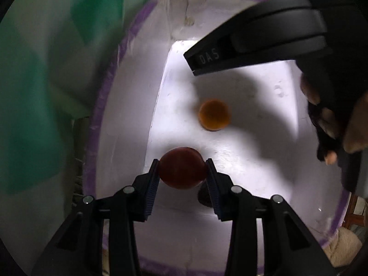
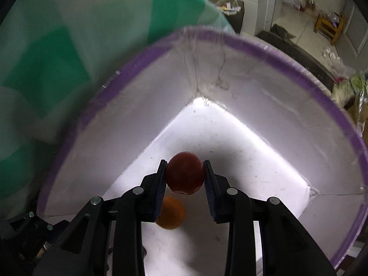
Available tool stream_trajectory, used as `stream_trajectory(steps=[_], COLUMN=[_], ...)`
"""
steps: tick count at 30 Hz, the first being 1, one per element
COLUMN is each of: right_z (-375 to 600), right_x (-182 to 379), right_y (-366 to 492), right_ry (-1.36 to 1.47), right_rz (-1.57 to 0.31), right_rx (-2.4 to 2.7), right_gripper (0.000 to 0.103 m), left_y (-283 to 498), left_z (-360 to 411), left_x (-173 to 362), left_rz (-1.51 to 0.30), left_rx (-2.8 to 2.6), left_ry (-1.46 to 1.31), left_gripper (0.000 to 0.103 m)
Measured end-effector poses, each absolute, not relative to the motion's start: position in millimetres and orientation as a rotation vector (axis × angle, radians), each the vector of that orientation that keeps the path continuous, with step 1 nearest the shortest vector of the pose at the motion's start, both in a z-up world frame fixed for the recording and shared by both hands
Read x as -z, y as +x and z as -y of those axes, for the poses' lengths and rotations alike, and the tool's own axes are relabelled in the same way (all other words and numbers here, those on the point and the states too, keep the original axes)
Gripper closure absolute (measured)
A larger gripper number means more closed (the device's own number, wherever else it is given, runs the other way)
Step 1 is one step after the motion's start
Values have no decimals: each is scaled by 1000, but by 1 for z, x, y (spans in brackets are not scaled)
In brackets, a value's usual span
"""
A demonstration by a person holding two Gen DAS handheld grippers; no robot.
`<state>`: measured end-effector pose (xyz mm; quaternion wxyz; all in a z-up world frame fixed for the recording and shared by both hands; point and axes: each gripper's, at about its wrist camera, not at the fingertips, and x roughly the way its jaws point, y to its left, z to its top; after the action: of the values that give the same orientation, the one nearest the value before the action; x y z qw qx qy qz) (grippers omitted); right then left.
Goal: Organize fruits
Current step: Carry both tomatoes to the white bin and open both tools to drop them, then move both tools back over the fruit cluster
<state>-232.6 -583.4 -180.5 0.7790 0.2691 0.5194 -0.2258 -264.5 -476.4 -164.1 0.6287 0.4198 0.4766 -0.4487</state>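
A white fabric bin with a purple rim fills both views, and both grippers point down into it. My left gripper is shut on a dark red apple just above the bin floor. An orange lies on the floor beyond it. My right gripper is shut on another red apple, with the orange below and behind it. In the left wrist view the right gripper's black body reaches in from the upper right, held by a hand.
A green and white checked cloth lies outside the bin on the left. A dark small thing sits on the bin floor under my left gripper's right finger. Beyond the bin's rim are a tiled floor, a wooden stool and bags.
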Motion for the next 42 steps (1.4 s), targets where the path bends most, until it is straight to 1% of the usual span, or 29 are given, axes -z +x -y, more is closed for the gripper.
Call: stream_trajectory(steps=[5, 12, 16, 17, 18, 19, 20, 21, 22, 23, 25, 26, 28, 30, 31, 33, 34, 35, 36, 39, 42], right_z=[580, 581, 591, 593, 595, 598, 600, 603, 605, 608, 611, 611, 610, 605, 599, 580, 576, 563, 552, 507, 451], right_x=[200, 211, 219, 220, 221, 220, 218, 214, 209, 200, 180, 163, 132, 90, 74, 33, 24, 4, -12, -43, -48], right_y=[-226, -231, -240, -241, -243, -247, -251, -257, -263, -271, -286, -296, -307, -316, -310, -307, -307, -302, -293, -260, -217], right_ry=[581, 616, 724, 736, 753, 776, 794, 819, 833, 844, 840, 825, 785, 718, 697, 641, 624, 601, 586, 524, 440], right_rz=[-1162, -1163, -1158, -1153, -1144, -1135, -1127, -1108, -1090, -1064, -1014, -977, -912, -824, -794, -707, -679, -639, -610, -596, -661], right_rx=[499, 497, 503, 504, 501, 510, 522, 534, 538, 549, 577, 594, 614, 627, 624, 583, 562, 526, 493, 360, 233], right_gripper=[71, 70, 68, 66, 66, 64, 58, 55, 55, 55, 54, 54, 52, 43, 41, 29, 25, 16, 15, 15, 15], left_y=[-258, -244, -243, -242, -242, -241, -241, -244, -247, -253, -264, -274, -287, -296, -298, -291, -291, -276, -265, -213, -155], left_z=[485, 484, 485, 485, 485, 484, 483, 481, 479, 475, 466, 458, 439, 418, 408, 383, 373, 353, 344, 289, 224], left_x=[186, 189, 187, 184, 181, 176, 171, 161, 150, 137, 115, 97, 70, 43, 31, -2, -12, -29, -38, -62, -67], left_rz=[-1146, -1177, -1173, -1160, -1149, -1138, -1123, -1086, -1045, -999, -917, -849, -734, -626, -590, -518, -498, -472, -463, -475, -544], left_rx=[988, 976, 1011, 1018, 1031, 1049, 1065, 1089, 1116, 1151, 1211, 1261, 1311, 1315, 1311, 1285, 1262, 1215, 1176, 999, 806], left_ry=[987, 961, 951, 946, 934, 915, 898, 879, 864, 849, 831, 824, 787, 738, 711, 620, 588, 531, 491, 351, 204], left_gripper=[63, 62, 62, 58, 50, 46, 40, 34, 29, 22, 17, 12, 10, 9, 9, 8, 7, 4, 2, 2, 2])
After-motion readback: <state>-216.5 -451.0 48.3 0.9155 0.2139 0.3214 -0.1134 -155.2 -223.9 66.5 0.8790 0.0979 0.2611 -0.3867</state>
